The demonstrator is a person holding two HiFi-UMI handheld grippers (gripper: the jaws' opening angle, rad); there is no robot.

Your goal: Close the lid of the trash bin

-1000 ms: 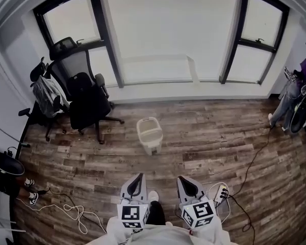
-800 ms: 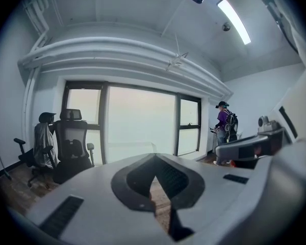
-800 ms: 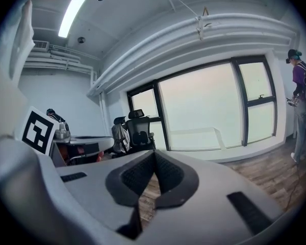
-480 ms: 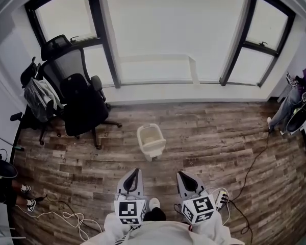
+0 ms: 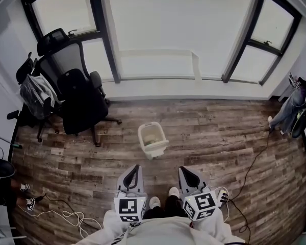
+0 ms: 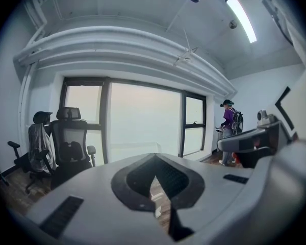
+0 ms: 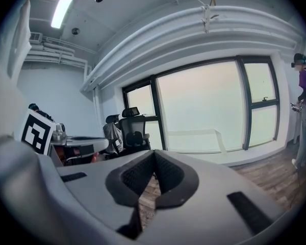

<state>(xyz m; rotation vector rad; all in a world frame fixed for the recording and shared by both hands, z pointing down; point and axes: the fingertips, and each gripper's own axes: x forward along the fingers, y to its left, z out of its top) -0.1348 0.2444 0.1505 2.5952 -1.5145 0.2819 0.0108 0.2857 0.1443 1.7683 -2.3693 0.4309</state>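
A small white trash bin (image 5: 153, 140) stands on the wooden floor in the middle of the head view, its top open and its lid hanging toward me. My left gripper (image 5: 135, 169) and right gripper (image 5: 186, 170) are held side by side below it, a short way back from the bin, both shut and empty. In the left gripper view a sliver of the white trash bin (image 6: 155, 204) shows through the slit between the closed jaws of the left gripper (image 6: 155, 168). The right gripper (image 7: 154, 156) shows only floor behind its closed jaws.
Two black office chairs (image 5: 76, 93) stand at the left by the window, a jacket draped on one. Cables (image 5: 66, 213) and a power strip (image 5: 222, 194) lie on the floor near my feet. A person (image 5: 296, 103) stands at the far right.
The view has shifted forward: the bin sits a little closer to the grippers and slightly right. Both grippers stay shut and level.
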